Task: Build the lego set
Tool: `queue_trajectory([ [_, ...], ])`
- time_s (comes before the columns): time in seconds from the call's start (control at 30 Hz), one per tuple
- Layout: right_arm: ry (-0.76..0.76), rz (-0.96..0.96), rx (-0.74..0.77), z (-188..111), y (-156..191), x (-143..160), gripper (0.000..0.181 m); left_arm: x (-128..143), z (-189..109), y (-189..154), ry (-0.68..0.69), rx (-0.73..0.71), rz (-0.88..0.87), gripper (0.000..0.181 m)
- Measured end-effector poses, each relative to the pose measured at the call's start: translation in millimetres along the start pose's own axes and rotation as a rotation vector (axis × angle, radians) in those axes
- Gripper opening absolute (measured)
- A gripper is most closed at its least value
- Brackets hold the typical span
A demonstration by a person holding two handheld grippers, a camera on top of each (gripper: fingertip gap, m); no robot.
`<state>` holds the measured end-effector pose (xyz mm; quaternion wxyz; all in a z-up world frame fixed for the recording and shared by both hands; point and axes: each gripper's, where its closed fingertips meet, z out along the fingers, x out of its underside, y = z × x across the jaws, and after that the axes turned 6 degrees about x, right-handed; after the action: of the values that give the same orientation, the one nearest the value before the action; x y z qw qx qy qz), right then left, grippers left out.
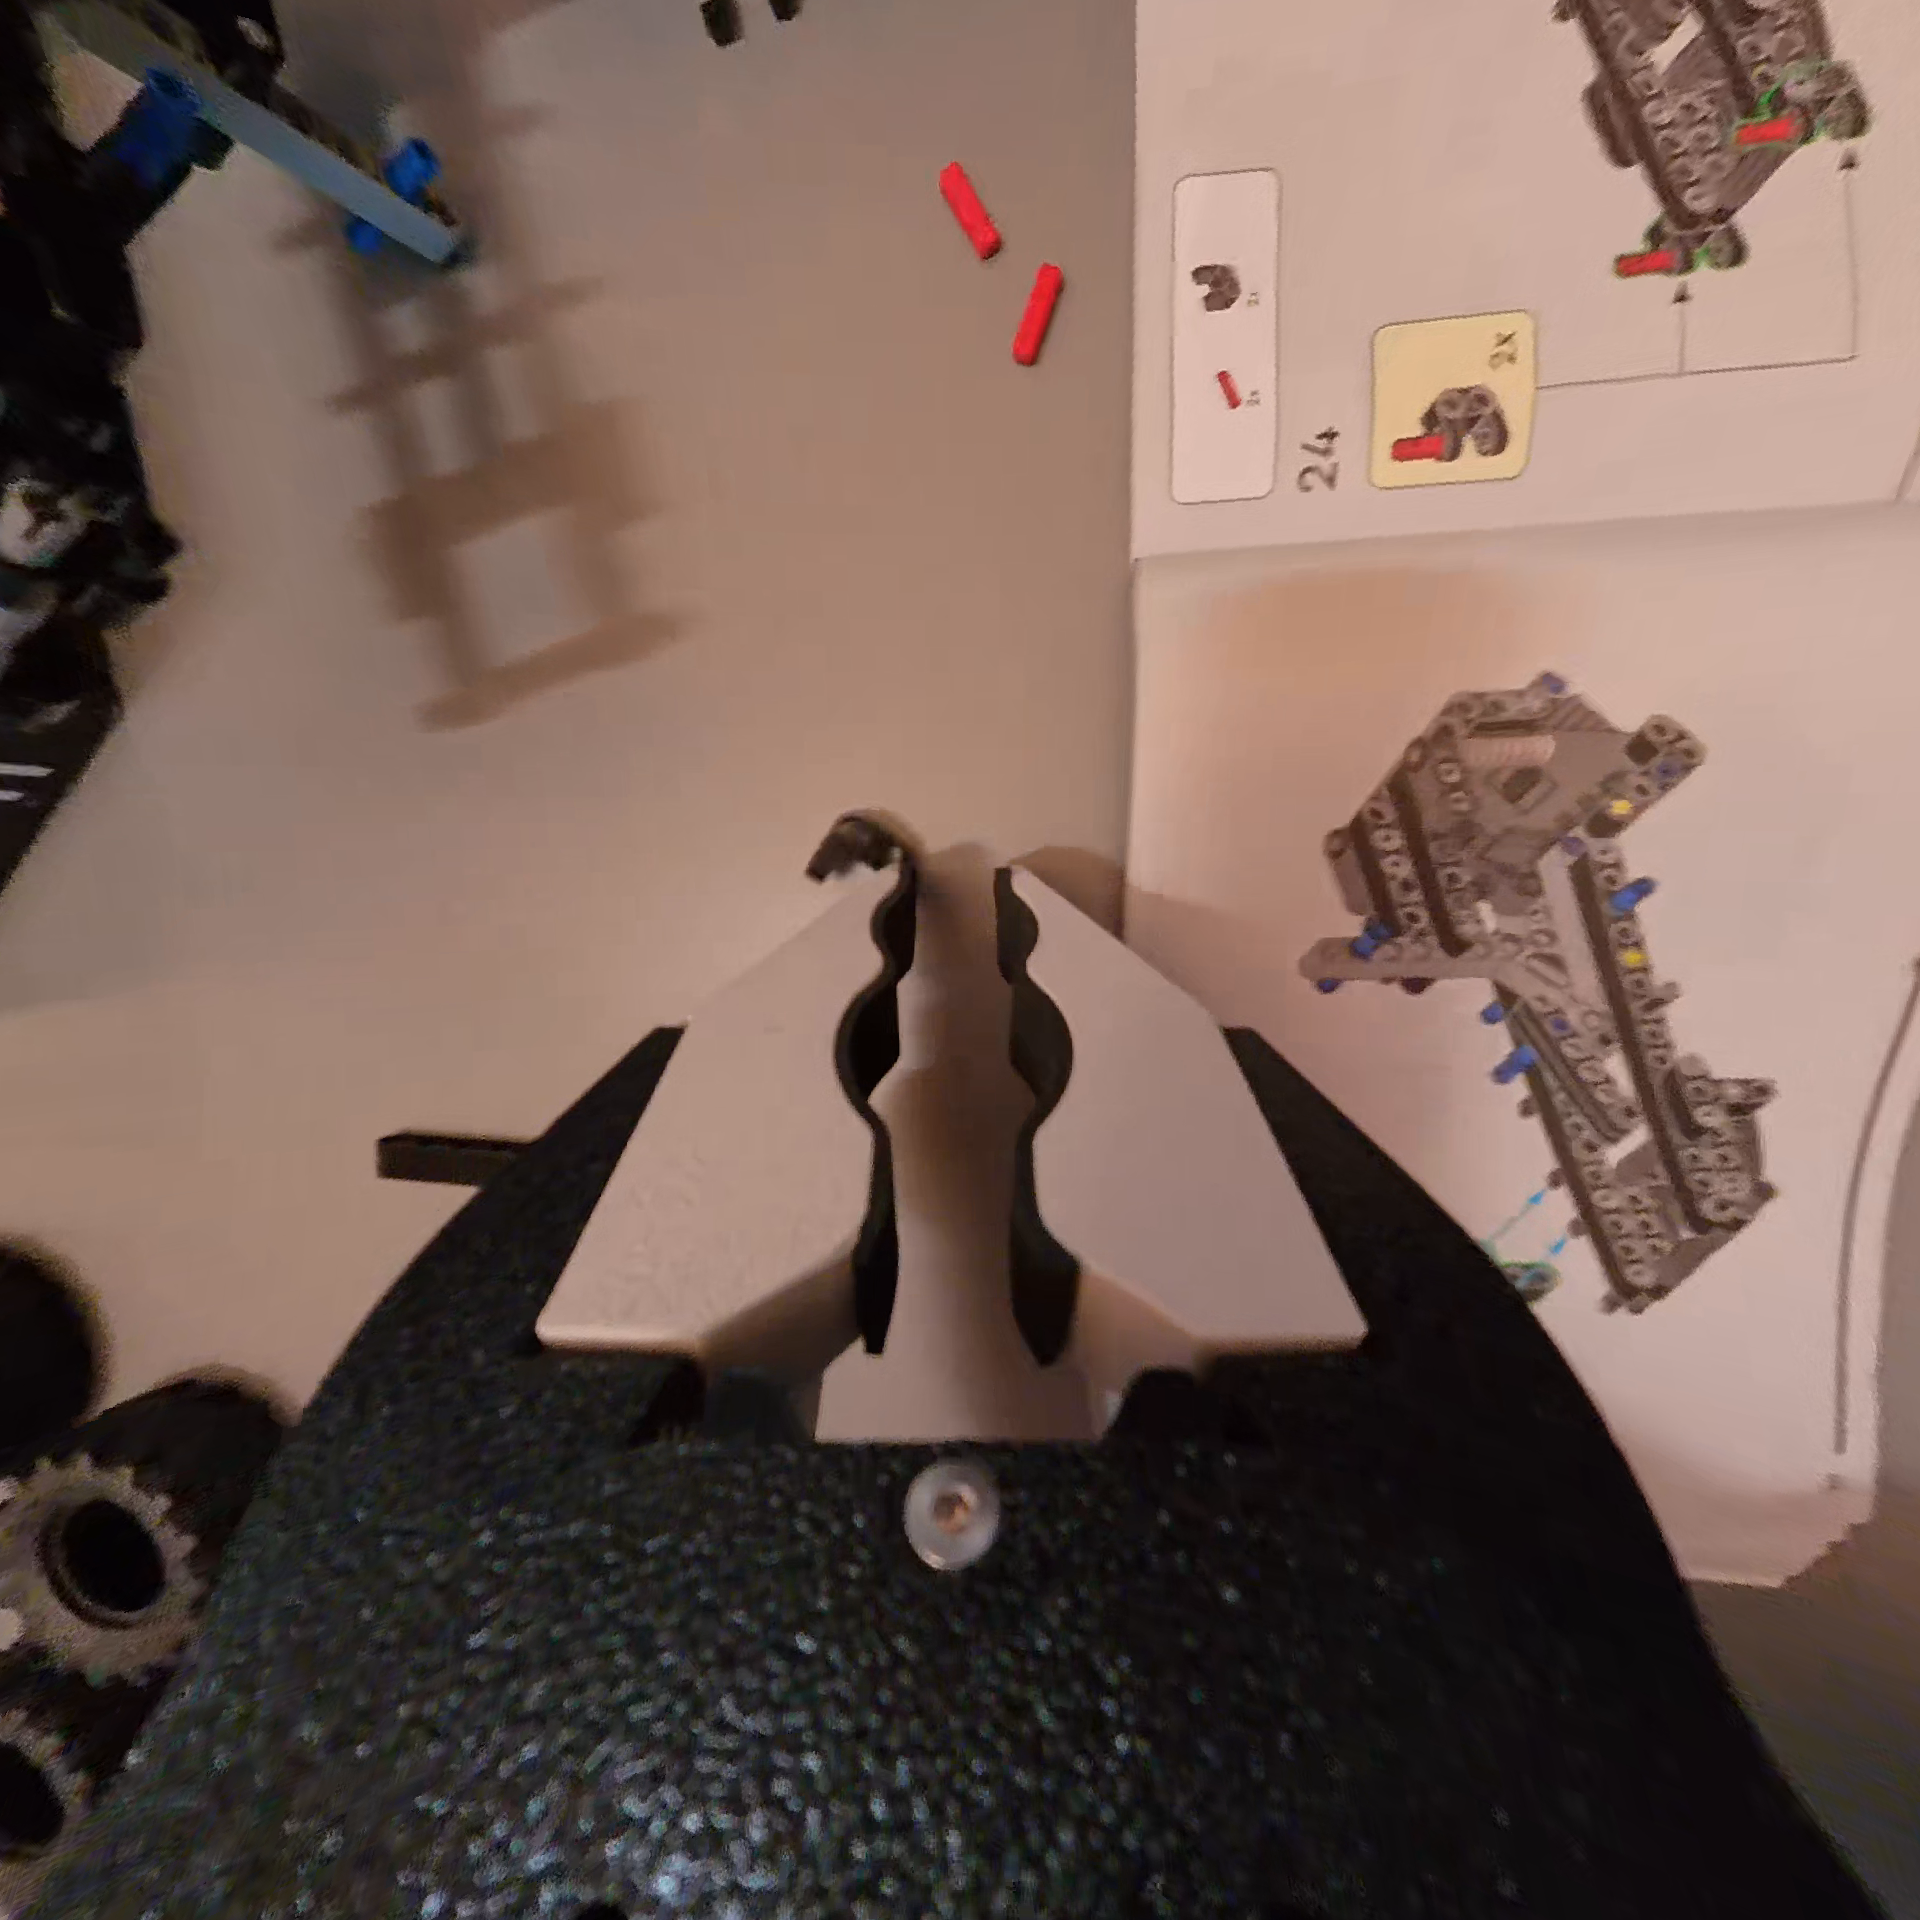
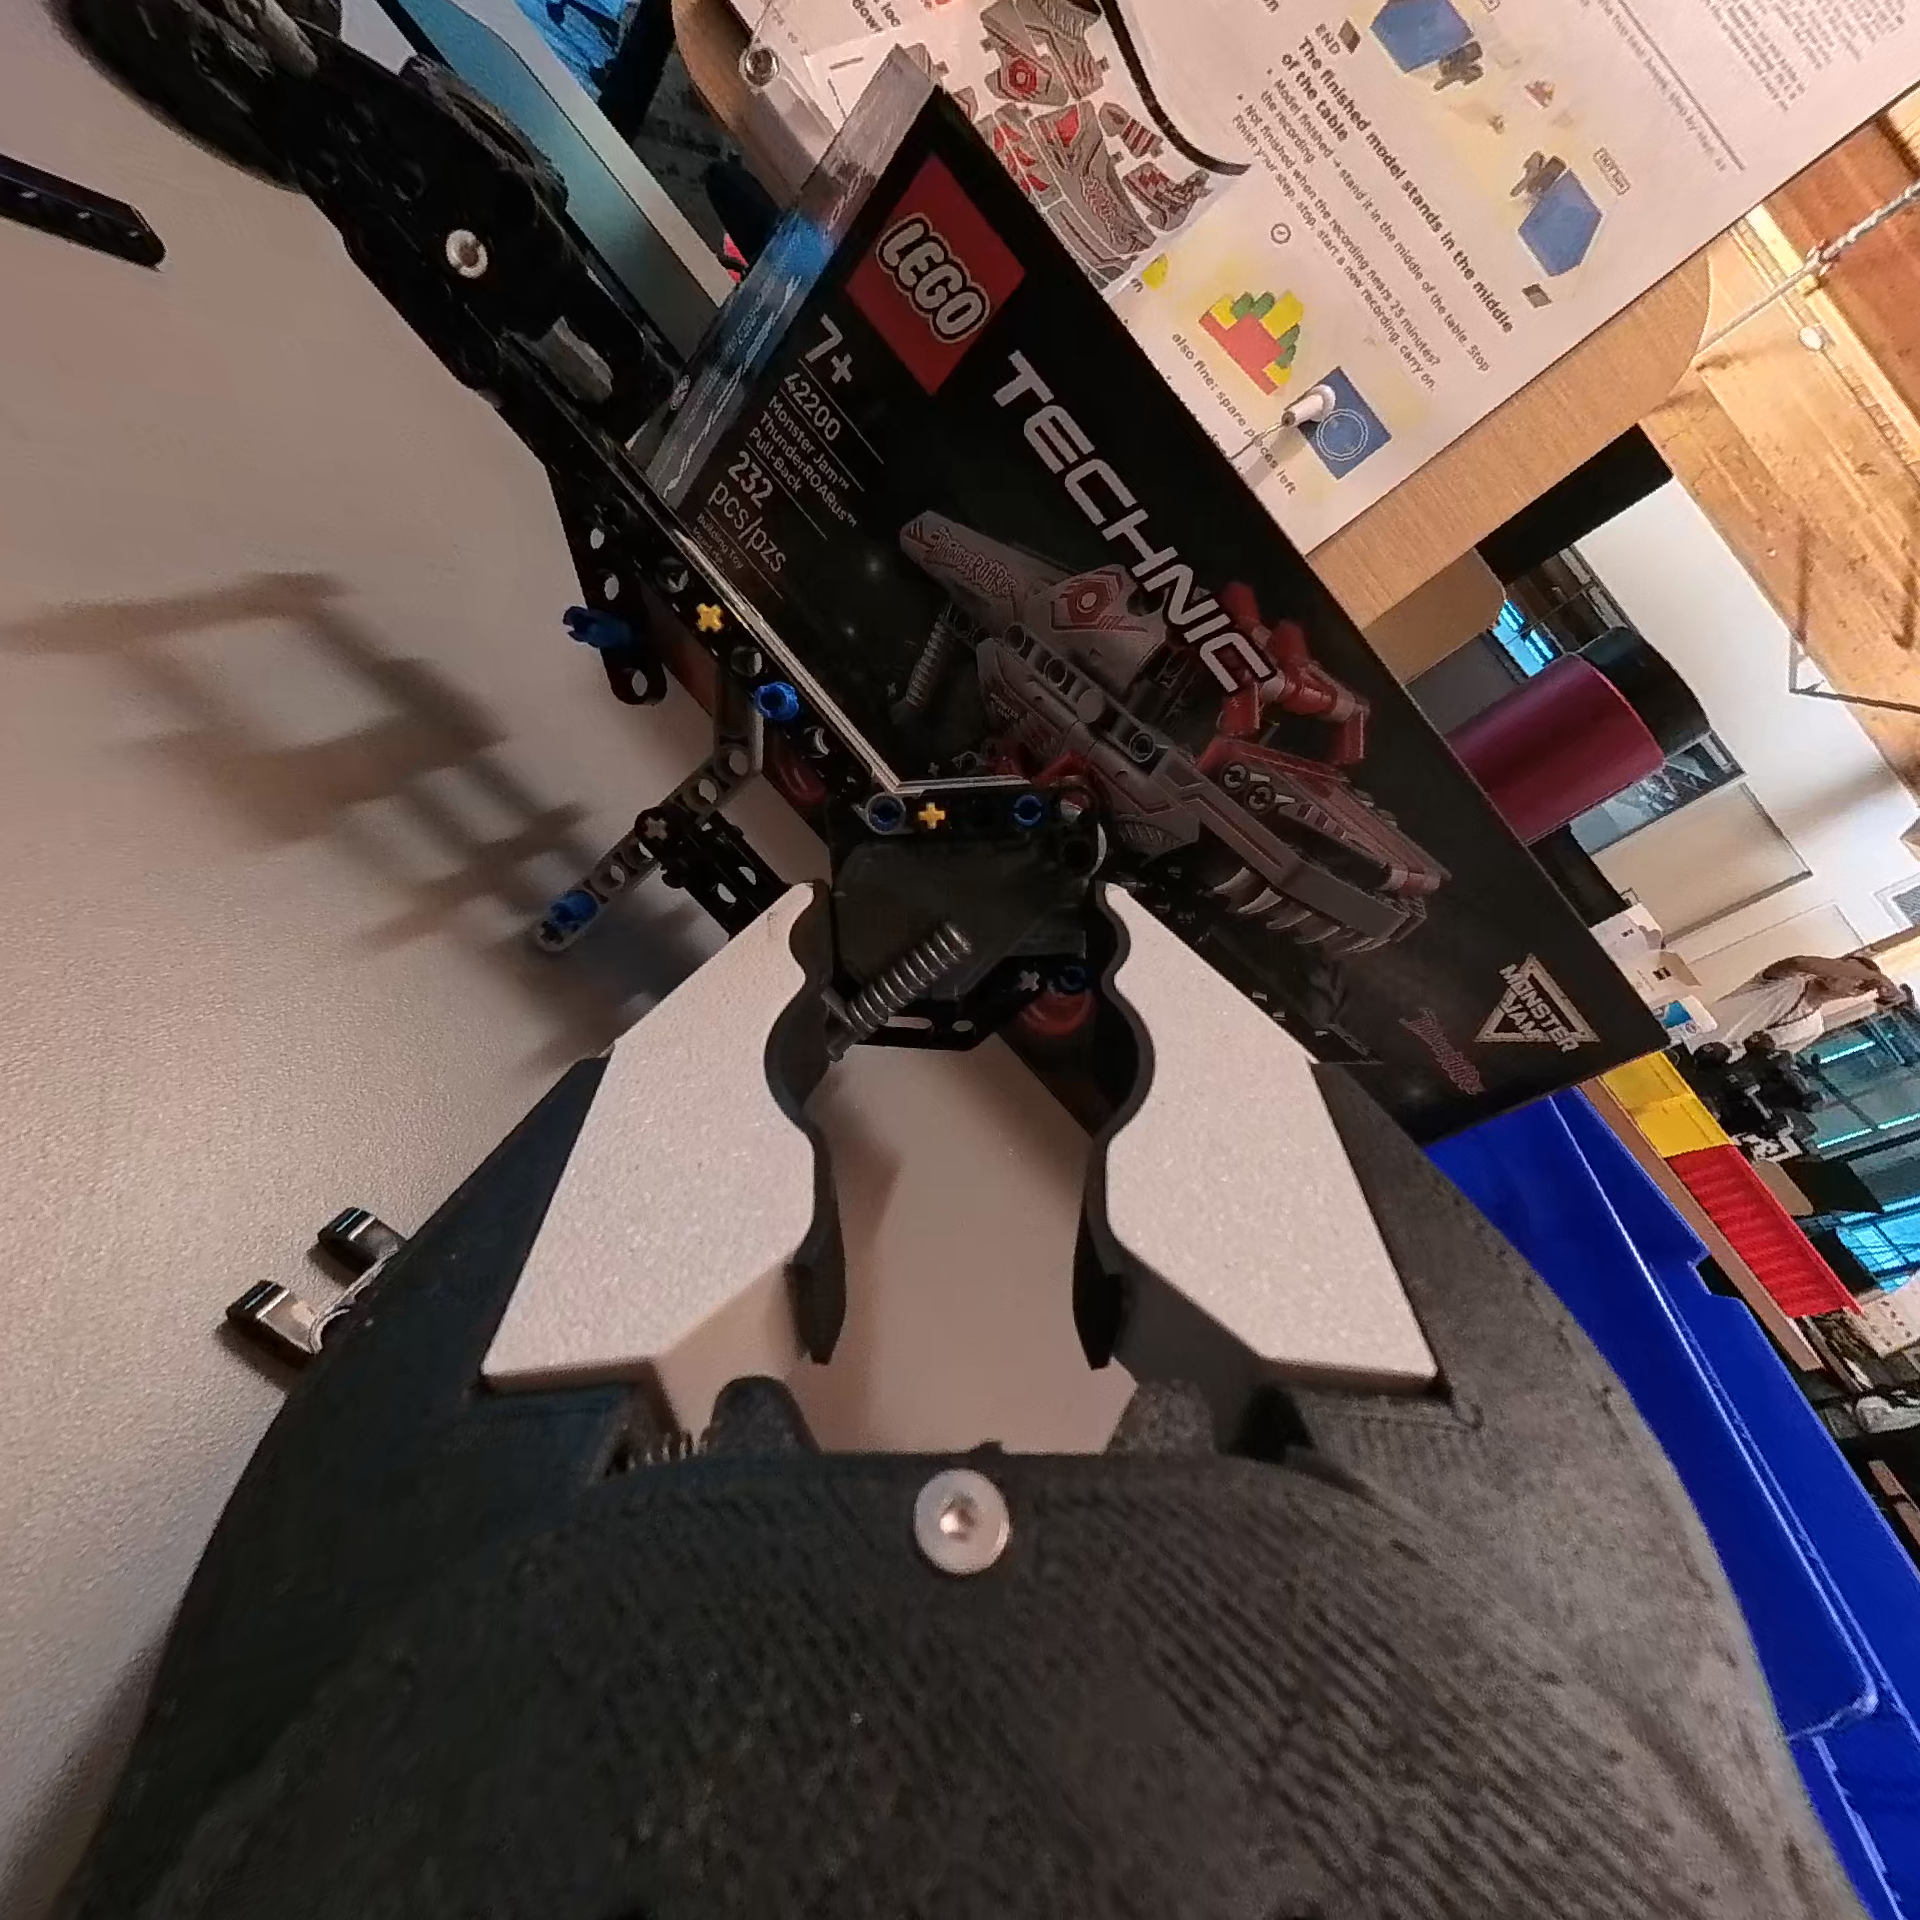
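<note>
My left gripper (image 1: 954,873) points down at the surface (image 1: 644,520), jaws slightly parted and empty. My right gripper (image 2: 961,914), tilted, clamps its jaws on the dark chassis assembly (image 2: 951,914).

Pale beige tabletop (image 1: 727,499) w/ warm light; wood-panelled wall (image 2: 1808,457), bright windows (image 2: 1870,1070) behind.

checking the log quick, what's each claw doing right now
Left claw: slightly open, holding nothing; a small black piece sits at one tip.
Right claw: closed on the black lego chassis.
</note>
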<state>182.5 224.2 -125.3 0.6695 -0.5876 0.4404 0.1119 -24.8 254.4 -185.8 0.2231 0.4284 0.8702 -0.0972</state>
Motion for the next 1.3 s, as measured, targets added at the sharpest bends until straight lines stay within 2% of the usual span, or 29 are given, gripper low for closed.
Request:
queue_trajectory([
  [0.13,0.001,0.001,-0.001,0.2,0.0,0.2,0.046,6.0,-5.3,15.2,0.005,-0.132,-0.041,0.022],
  [0.2,0.001,0.001,0.0,0.1,0.1,0.1,0.046,2.9,-9.0,21.5,-0.047,-0.159,-0.071,0.023],
  [0.27,0.0,0.0,0.0,0.1,0.0,0.0,0.046,-1.7,-10.6,24.7,-0.103,-0.16,-0.07,0.027],
  [0.4,0.001,0.0,0.0,0.2,0.1,0.1,0.046,2.0,-5.7,29.1,-0.096,-0.132,-0.006,0.033],
  [0.5,0.0,0.0,0.0,0.0,0.1,-0.1,0.046,4.4,0.4,27.6,-0.085,-0.068,-0.029,0.025],
  [0.63,-0.003,-0.002,0.001,-0.2,0.2,-0.4,0.046,-0.6,4.4,22.6,-0.096,-0.062,-0.047,0.015],
  [0.93,-0.004,-0.004,0.002,-0.1,0.2,-0.6,0.046,-7.3,7.8,14.4,-0.118,-0.11,-0.088,0.016],
  [1.13,-0.005,-0.007,0.003,-0.2,0.1,-0.9,0.046,-5.3,-1.6,18.3,-0.135,-0.147,-0.052,0.027],
  [1.3,-0.011,-0.01,0.004,-0.6,0.2,-1.5,0.046,-11.3,-6.3,21.8,-0.209,-0.128,0.022,0.04],
])
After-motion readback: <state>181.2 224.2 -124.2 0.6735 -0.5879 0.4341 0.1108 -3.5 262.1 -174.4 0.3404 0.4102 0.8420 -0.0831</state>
